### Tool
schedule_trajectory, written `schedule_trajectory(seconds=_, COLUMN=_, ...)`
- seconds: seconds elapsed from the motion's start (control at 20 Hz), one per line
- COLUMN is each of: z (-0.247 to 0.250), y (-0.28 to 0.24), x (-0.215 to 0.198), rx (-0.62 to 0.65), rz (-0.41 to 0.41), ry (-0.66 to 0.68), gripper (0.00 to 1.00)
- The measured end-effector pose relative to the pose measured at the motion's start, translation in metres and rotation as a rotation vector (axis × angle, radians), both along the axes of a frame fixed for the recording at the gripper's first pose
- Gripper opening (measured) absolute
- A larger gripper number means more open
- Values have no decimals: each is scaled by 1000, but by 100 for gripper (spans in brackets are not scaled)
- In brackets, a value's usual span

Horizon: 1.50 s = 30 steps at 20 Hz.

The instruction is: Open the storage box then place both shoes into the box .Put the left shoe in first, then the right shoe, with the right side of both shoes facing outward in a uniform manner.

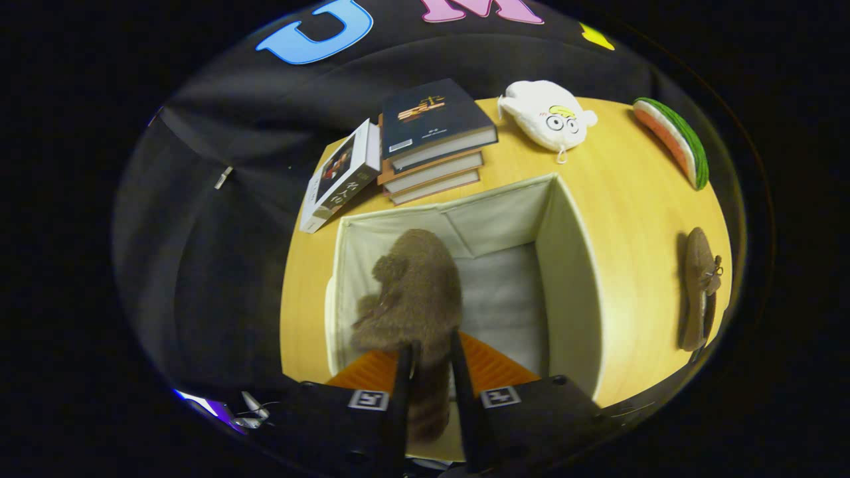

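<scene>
Black cloth walls surround a round wooden table (617,219), which carries all items. Reference landmark: the open storage box (571,265), a pale fabric bin with its top open and its lining visible.

Gripper (431,362): positioned over the near edge of the storage box, pointing down into it. Both fingers are closed against a fuzzy brown shoe (415,292), one on each side of its near end. The shoe hangs inside the storage box, toward the left wall, with its far end pointing at the back wall. Whether it touches the box floor cannot be determined.

Second brown shoe (698,289): on the table, right of the storage box and well apart from it, lying on its side near the table edge.

Stack of books (435,143): just beyond the back wall of the storage box. A single book (340,176) leans beside the stack, on its left.

White plush toy (548,119): beyond the storage box, right of the stack.

Watermelon-slice cushion (674,139): beyond and right of the storage box, at the table edge.
</scene>
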<state>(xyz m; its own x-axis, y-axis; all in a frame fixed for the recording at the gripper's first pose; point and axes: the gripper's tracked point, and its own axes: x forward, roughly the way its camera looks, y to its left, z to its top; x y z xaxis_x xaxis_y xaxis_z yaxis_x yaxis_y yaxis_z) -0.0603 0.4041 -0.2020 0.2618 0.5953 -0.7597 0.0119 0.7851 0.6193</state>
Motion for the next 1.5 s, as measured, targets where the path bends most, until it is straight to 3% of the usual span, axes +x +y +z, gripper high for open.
schedule_trajectory(seconds=0.05, z=3, y=4, x=1, rx=22, rz=7, ry=-7, gripper=60)
schedule_trajectory(seconds=0.15, z=13, y=6, x=0, rx=55, rz=26, ry=-20, gripper=88)
schedule_trajectory(seconds=0.25, z=18, y=3, x=-1, rx=68, rz=31, ry=-36, gripper=96)
schedule_trajectory(seconds=0.6, z=48, y=-31, x=-3, rx=74, rz=30, ry=-152, gripper=98)
schedule_trajectory(seconds=0.9, z=89, y=-100, x=11, rx=83, rz=-62, ry=-288, gripper=98)
schedule_trajectory(seconds=1.15, z=81, y=-191, x=30, rx=-40, rz=-165, ry=-360, gripper=98)
schedule_trajectory(seconds=1.5, z=8, y=-343, x=27, rx=-340, rz=-221, ry=-415, gripper=98)
